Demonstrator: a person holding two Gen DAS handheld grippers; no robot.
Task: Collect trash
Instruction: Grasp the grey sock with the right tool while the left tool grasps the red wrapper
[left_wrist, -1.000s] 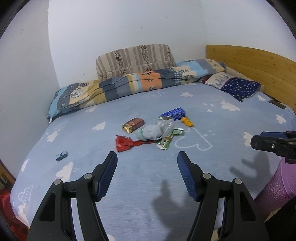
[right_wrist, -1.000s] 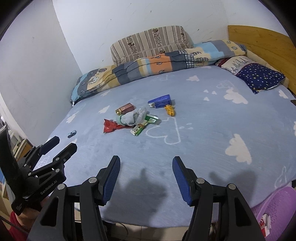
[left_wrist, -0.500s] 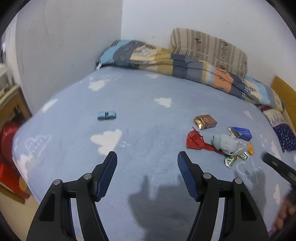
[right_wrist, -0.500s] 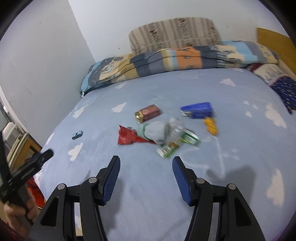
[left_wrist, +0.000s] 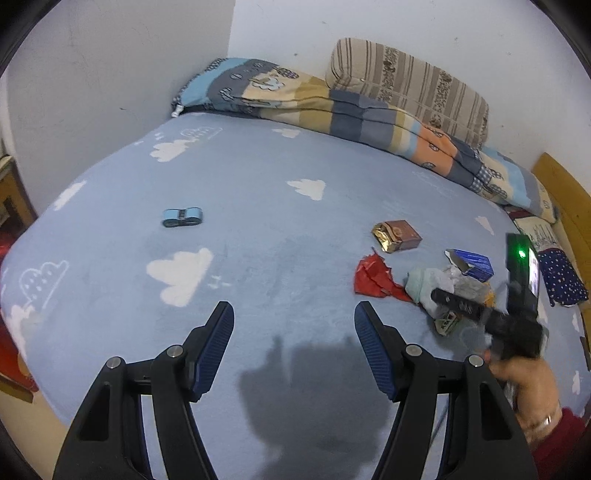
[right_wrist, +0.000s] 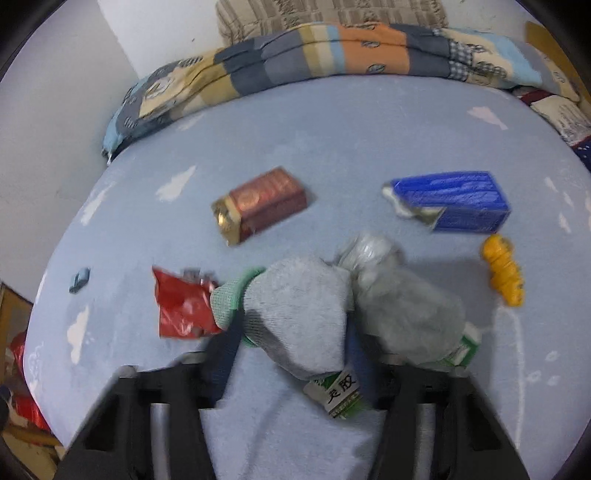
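A pile of trash lies on the blue cloud-print bed sheet (left_wrist: 258, 229). It holds a grey sock (right_wrist: 299, 306) with a green cuff, a red wrapper (right_wrist: 181, 310), a brown-red box (right_wrist: 266, 203), a blue box (right_wrist: 454, 201), a yellow piece (right_wrist: 504, 273), a crumpled clear bag (right_wrist: 402, 306) and a green-white packet (right_wrist: 340, 395). My right gripper (right_wrist: 291, 350) is closing, with the grey sock between its jaws and a pad against each side. In the left wrist view the right gripper (left_wrist: 437, 295) reaches into the pile. My left gripper (left_wrist: 293, 332) hangs open over bare sheet, left of the red wrapper (left_wrist: 373, 277).
A small blue toy car (left_wrist: 182, 217) lies alone on the sheet at the left. A folded patchwork quilt (left_wrist: 332, 107) and a striped pillow (left_wrist: 406, 81) line the wall. A wooden headboard (left_wrist: 565, 195) stands at the right. A person's hand (left_wrist: 532, 384) holds the right gripper.
The right gripper dropped forward onto the pile and now brackets the grey sock. The left gripper swung left, then nearly stopped, still open above the sheet.
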